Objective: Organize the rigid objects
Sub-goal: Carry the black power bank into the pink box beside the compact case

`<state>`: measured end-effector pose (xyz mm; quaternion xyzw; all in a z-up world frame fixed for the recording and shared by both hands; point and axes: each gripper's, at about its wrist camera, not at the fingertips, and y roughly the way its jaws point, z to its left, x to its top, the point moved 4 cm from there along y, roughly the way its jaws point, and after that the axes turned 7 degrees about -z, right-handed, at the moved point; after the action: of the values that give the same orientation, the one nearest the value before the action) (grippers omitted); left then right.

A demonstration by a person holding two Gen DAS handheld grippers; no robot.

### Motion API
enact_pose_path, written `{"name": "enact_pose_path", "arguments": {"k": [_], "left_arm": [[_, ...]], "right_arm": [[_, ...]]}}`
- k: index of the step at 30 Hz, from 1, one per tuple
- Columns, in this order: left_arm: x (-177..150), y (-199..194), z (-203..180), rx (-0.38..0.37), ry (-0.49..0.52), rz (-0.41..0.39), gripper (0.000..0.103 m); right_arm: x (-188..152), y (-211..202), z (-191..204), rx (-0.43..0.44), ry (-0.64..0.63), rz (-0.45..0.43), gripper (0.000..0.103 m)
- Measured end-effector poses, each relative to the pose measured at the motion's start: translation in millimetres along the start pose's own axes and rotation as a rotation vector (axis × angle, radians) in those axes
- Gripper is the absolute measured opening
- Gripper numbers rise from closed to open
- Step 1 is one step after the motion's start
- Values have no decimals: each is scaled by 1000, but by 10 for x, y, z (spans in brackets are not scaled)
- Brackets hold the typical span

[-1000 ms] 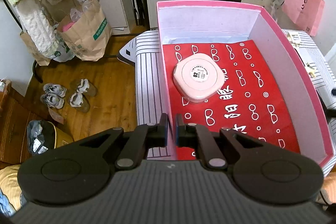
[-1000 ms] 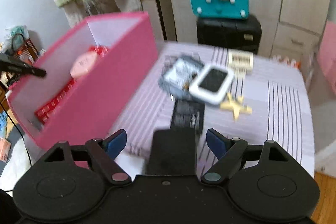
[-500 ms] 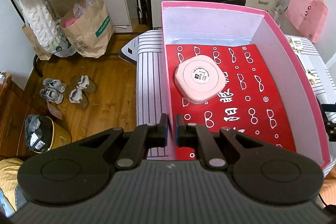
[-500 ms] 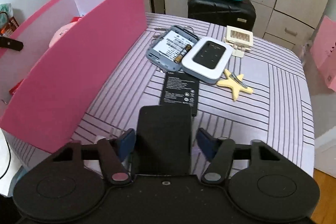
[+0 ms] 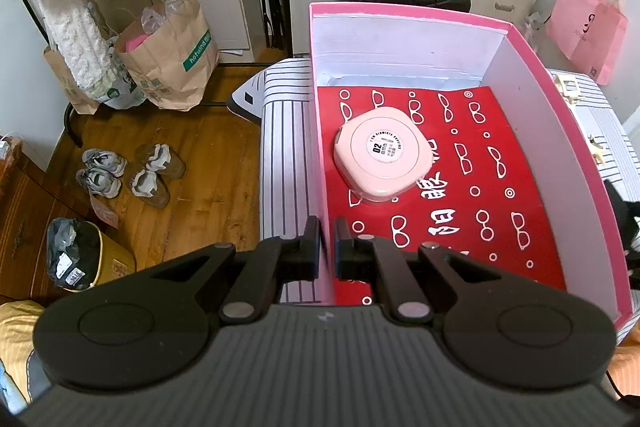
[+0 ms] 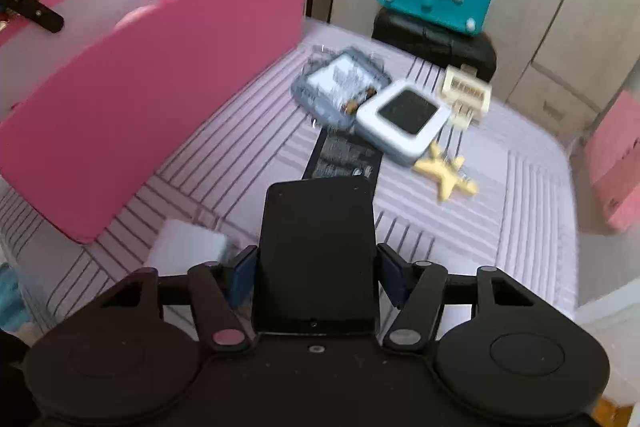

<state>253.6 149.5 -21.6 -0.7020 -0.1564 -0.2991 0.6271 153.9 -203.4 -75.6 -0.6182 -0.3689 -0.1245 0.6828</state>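
Your right claw (image 6: pixel 316 277), wide open a second ago, is now pressing its pads against both edges of the flat black device (image 6: pixel 316 251), its jaws having just been closing then easing slightly apart, and you are rolling it so the striped bed (image 6: pixel 460 227) tilts.

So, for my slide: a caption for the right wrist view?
Right gripper clamps a black slab beside the pink box.
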Motion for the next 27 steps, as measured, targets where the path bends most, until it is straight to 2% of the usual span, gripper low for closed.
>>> {"name": "enact_pose_path", "arguments": {"k": [3,8,12,17,22,24,27], "left_arm": [[2,8,2,-5,-4,-2,6],[4,14,10,-11,-11,-6,6],[1,17,14,-15,-14,-10,6],[-27,11,1,-14,-7,-41,6],[-34,14,31,-32,-13,-38,7],[-30,20,32,-31,-4,-36,7],[-9,36,34,-36,13,-24,7]], "right_arm": [[98,-62,-88,67,80,-21,67],[281,-130,-315,121,251,-67,67],[509,-231,-336,184,290,-116,67],[830,-332,-49,262,215,-183,68],[1136,-337,420,369,104,-225,68],[1240,-282,621,377,25,-222,68],[1375,-75,921,316,-122,-186,67]]}}
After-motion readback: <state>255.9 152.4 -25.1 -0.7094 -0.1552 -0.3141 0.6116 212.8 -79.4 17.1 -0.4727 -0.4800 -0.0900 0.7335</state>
